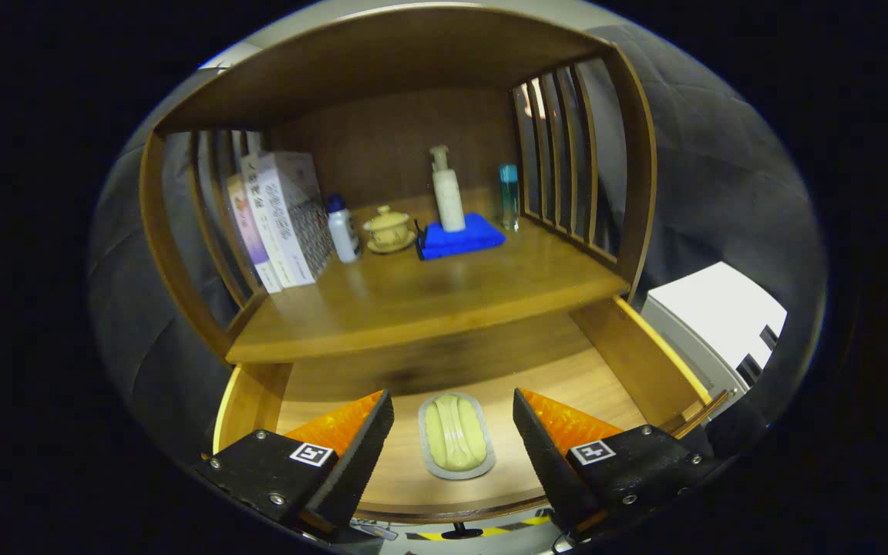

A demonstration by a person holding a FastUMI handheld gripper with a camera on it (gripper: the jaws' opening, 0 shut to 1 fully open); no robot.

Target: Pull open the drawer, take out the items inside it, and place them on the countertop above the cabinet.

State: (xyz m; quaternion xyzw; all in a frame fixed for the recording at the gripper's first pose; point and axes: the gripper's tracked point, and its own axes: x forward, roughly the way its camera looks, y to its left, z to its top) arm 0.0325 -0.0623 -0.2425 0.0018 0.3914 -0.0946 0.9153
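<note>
The drawer (629, 362) stood pulled open below the counter (428, 297); a soap dish (455, 437) lay on the drawer floor, between the fingers of the gripper (453, 447), which were spread wide and touched nothing

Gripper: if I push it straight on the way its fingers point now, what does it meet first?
Likely the pale soap-like item in its tray, lying on the open drawer floor between the open gripper fingers. Depth is unclear, so it may still sit somewhat below them.

Spread tongs (453, 432) straddle soap dish (456, 436); countertop (444, 297) front bare, bottles behind
</note>
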